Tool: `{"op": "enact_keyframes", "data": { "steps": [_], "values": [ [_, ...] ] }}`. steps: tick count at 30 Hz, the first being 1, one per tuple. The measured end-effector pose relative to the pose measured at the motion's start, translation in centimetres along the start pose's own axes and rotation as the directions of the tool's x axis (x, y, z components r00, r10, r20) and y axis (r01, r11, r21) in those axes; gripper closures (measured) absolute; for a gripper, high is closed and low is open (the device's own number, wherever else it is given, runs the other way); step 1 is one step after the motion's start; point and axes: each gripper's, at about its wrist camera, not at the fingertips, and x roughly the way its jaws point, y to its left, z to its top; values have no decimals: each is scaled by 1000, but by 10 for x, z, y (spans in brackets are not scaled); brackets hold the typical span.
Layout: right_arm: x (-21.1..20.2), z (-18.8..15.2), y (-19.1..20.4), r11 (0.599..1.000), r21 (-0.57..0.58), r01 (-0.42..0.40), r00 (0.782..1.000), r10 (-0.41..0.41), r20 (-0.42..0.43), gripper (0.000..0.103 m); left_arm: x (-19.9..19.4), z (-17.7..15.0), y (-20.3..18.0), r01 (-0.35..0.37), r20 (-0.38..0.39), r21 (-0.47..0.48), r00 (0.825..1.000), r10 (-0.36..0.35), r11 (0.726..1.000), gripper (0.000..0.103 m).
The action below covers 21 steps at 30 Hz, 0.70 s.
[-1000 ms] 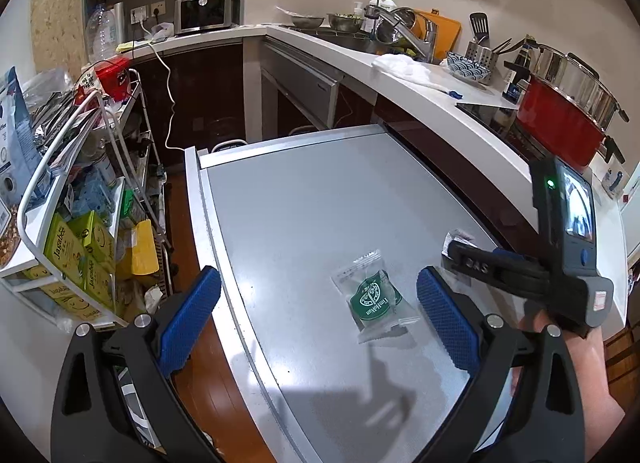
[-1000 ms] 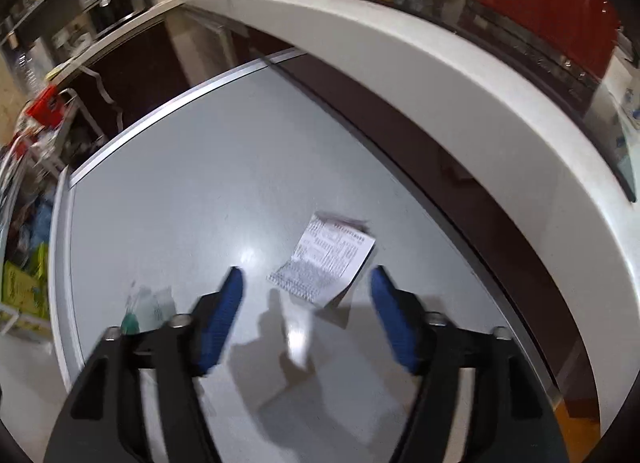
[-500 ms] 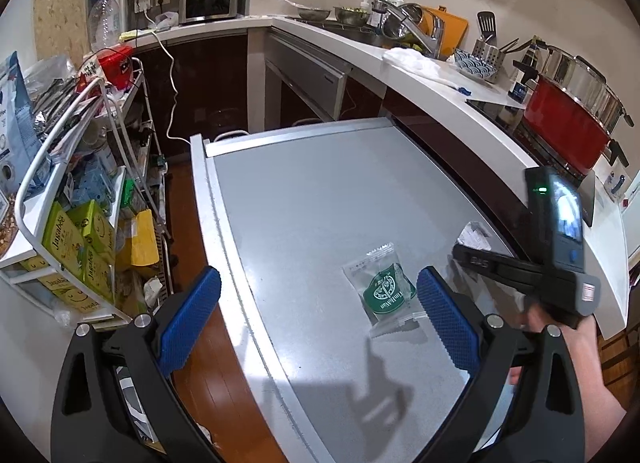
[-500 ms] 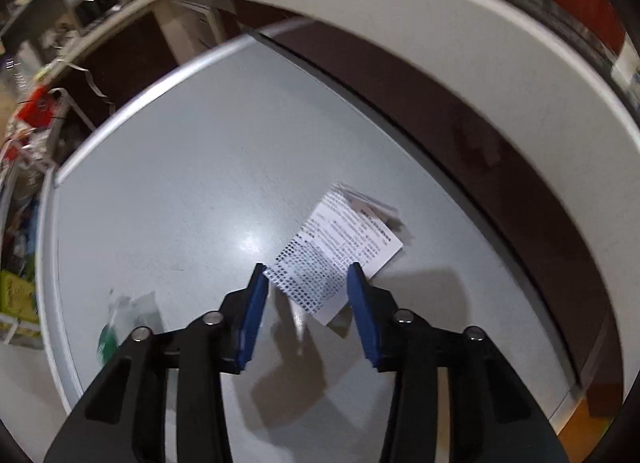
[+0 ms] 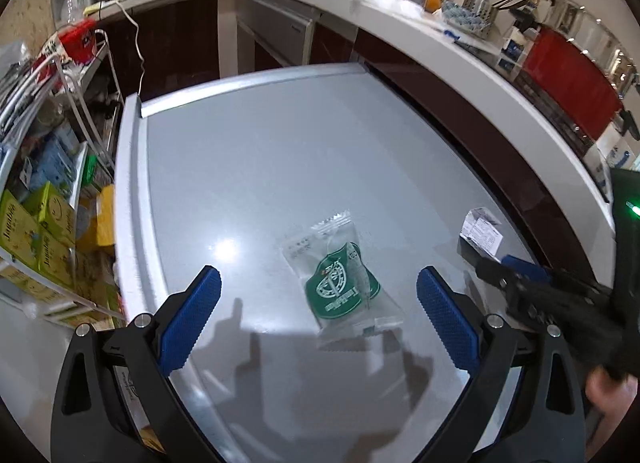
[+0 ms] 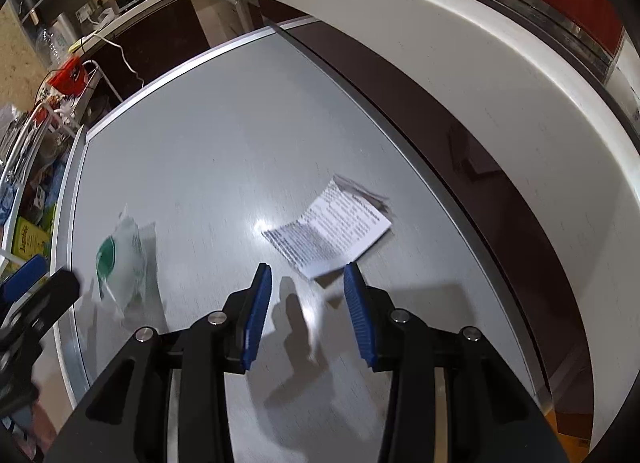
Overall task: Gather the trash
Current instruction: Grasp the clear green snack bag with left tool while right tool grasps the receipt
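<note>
A clear plastic wrapper with a green round logo (image 5: 340,279) lies on the grey table (image 5: 280,151), between and just ahead of my left gripper's (image 5: 318,295) wide-open blue fingers. A folded printed paper slip (image 6: 330,233) lies near the table's right edge; it also shows in the left wrist view (image 5: 482,229). My right gripper (image 6: 308,283) is open, its jaws partly closed in, with the slip's near corner just ahead of the fingertips. The wrapper also shows in the right wrist view (image 6: 120,259).
A white counter (image 5: 460,63) curves along the table's right side, with a red pot (image 5: 568,83) and utensils on it. A wire rack (image 5: 48,167) with boxes stands off the table's left edge.
My right gripper narrowed its jaws, closed in on the paper slip, then drew back a little. My left gripper moved down closer over the green wrapper, still wide open.
</note>
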Motion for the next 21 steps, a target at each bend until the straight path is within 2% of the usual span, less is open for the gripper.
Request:
{"op": "enact_keyframes", "data": {
  "steps": [4,6,9,13,15,17,18,19,21],
  "values": [
    [3,2,3,1000,-8,-9,1000,9,-7,65,24,1,2,-33,-60,-26,998,32,999,4],
    [4,3,7,1000,-20,-11,1000,11,-8,65,35,0,7,-30,-103,-62,994,23,998,4],
    [4,2,6,999,-38,-17,1000,17,-13,65,42,-2,11,-9,-120,-97,993,-2,995,5],
    [8,5,8,999,-40,-30,999,29,-17,65,44,-5,3,-4,-120,-52,993,-2,999,31],
    [8,6,6,999,-28,-37,999,37,-10,65,42,-6,-1,3,-123,-39,992,-8,999,35],
    [6,6,1,999,-6,-39,999,39,2,53,40,-8,-1,2,-119,-52,993,-8,999,35],
    [5,7,-2,999,17,-42,999,42,13,38,39,-8,0,5,-116,-63,993,-13,998,35],
    [4,7,-2,999,31,-42,999,42,20,34,38,-10,1,8,-113,-69,993,-16,998,35],
    [5,9,-4,997,59,-55,998,54,24,34,36,-12,3,8,-108,-73,994,-16,997,35]
  ]
}}
